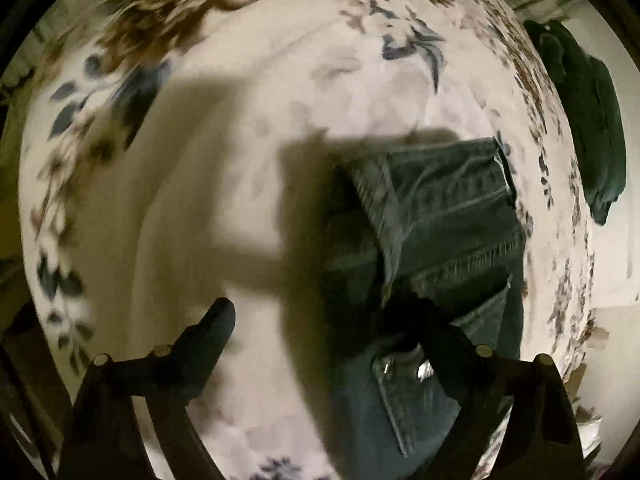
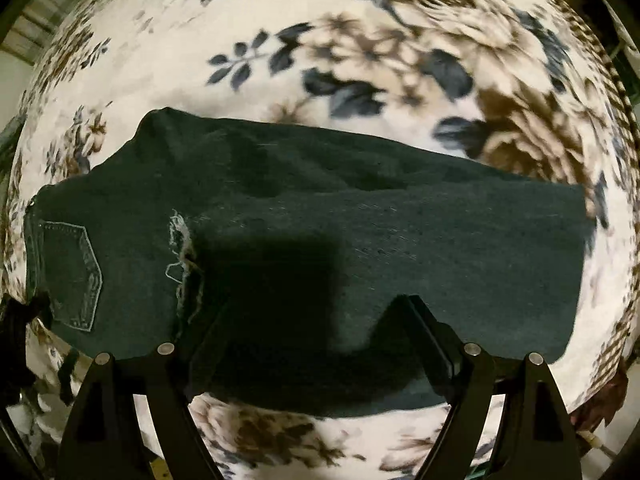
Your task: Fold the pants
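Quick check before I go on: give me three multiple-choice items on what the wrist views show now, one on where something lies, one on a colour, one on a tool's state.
1. Where do the jeans lie?
A. spread on the flowered blanket
B. hanging from a rack
C. inside a basket

2. What colour are the jeans?
A. red
B. white
C. dark blue-green

3. How do the jaws of the right tool stand?
A. shut on a sock
B. open over the jeans, gripping nothing
C. shut on the blanket

Answers: 1 A, the right wrist view shows them laid flat across the flowered blanket. 2 C, the denim looks dark blue-green, with pale stitching on the back pocket. 3 B, the two fingers stand wide apart above the cloth with nothing pinched between them.
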A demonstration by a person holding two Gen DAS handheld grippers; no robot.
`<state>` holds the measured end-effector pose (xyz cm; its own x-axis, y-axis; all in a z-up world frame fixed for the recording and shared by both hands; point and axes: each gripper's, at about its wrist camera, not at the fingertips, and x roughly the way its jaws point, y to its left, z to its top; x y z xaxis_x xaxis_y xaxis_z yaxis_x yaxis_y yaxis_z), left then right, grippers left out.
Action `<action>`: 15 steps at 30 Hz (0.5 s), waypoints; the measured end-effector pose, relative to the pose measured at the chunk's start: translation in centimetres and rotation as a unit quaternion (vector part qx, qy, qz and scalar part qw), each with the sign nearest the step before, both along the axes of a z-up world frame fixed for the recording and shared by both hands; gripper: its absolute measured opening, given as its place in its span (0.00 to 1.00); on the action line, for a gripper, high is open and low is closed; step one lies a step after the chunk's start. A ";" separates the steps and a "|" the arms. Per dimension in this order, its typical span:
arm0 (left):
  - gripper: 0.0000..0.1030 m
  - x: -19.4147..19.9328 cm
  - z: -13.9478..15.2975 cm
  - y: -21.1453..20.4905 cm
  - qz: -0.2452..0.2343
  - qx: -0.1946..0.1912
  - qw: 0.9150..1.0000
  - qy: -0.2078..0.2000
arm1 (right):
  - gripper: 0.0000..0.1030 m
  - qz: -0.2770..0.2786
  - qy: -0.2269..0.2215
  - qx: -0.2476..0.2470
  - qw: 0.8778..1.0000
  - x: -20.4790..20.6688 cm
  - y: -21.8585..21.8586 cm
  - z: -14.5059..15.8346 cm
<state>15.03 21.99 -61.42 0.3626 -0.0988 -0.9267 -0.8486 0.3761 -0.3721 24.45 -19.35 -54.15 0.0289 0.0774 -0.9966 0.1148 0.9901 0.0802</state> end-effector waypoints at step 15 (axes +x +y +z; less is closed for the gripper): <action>0.33 4.6 0.8 1.6 -0.082 0.018 0.996 -0.024 | 0.84 0.050 0.029 -0.050 0.997 0.8 3.1 -2.5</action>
